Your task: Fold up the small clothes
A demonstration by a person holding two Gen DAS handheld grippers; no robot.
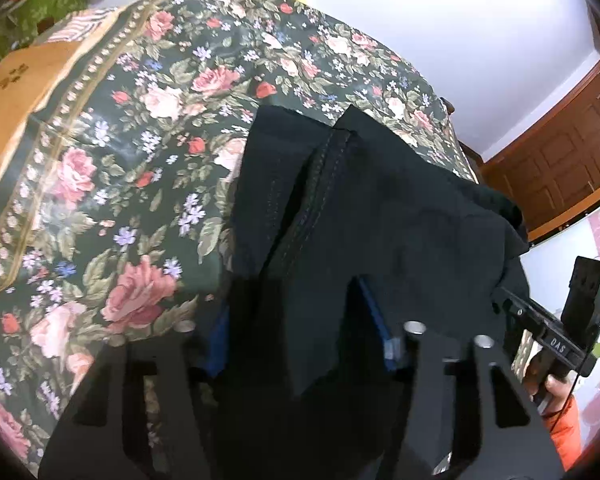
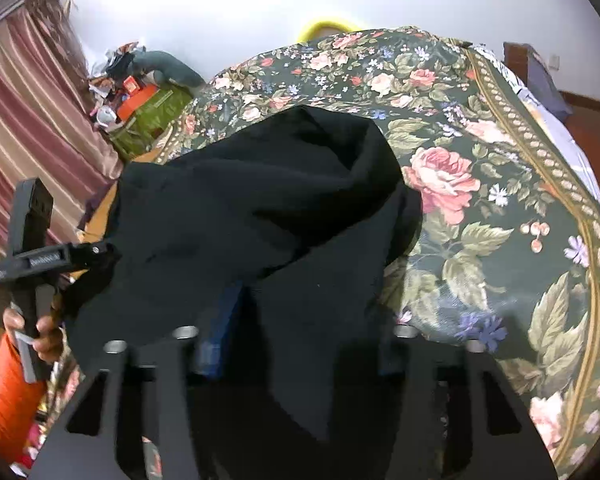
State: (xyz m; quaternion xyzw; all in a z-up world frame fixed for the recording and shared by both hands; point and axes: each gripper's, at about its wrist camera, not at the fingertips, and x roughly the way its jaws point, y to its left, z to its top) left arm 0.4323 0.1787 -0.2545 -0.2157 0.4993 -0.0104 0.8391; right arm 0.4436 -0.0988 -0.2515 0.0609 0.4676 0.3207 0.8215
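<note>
A small black garment [image 1: 380, 216] with a stitched hem hangs between both grippers above a floral bedspread [image 1: 120, 168]. My left gripper [image 1: 300, 320] is shut on one edge of it, the cloth draped over its blue-padded fingers [image 1: 374, 320]. My right gripper [image 2: 300, 332] is shut on the other edge of the garment [image 2: 260, 200], which sags in folds in front of it. The right gripper's body [image 1: 568, 320] shows at the right of the left wrist view, and the left gripper's body [image 2: 32, 248] shows at the left of the right wrist view.
The floral bedspread [image 2: 480, 200] covers the bed below. A cardboard box [image 1: 16, 88] lies at the bed's left side. Clutter and a green box [image 2: 148, 116] sit by a striped curtain [image 2: 28, 120]. A wooden door [image 1: 560, 160] stands at the right.
</note>
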